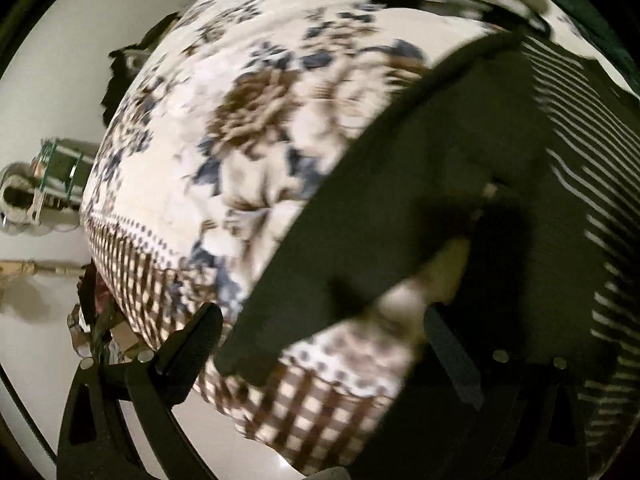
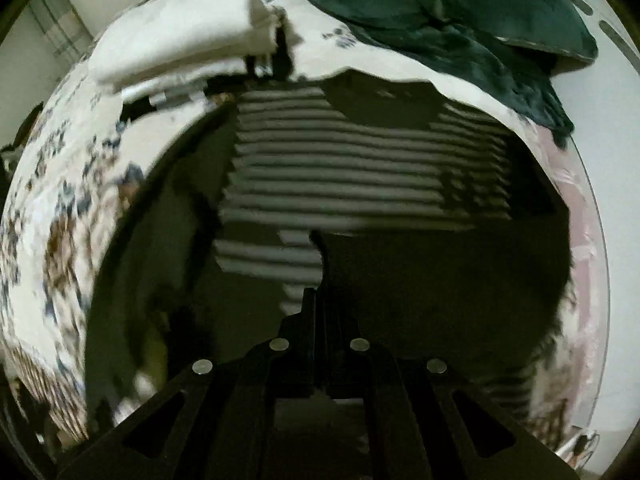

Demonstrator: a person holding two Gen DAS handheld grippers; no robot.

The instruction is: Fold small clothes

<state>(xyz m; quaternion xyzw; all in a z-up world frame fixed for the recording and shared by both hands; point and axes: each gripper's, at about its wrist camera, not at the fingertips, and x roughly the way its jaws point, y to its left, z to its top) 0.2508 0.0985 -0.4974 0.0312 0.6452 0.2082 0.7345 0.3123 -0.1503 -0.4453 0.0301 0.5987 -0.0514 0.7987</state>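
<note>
A small dark garment with white stripes and a plain dark sleeve [image 1: 404, 184] lies on a floral bedspread [image 1: 224, 128]. In the left wrist view my left gripper [image 1: 324, 332] is open, its fingers [image 1: 192, 344] spread wide, with the sleeve's lower edge between them. In the right wrist view the striped garment [image 2: 360, 164] fills the middle. My right gripper [image 2: 318, 300] is shut on a dark fold of this garment, close to the camera.
A stack of folded white cloth [image 2: 180, 44] lies at the back left of the bed. A dark green garment [image 2: 448, 12] is heaped at the back right. The bed edge with a brown check border [image 1: 132, 276] drops to a pale floor with clutter [image 1: 52, 176].
</note>
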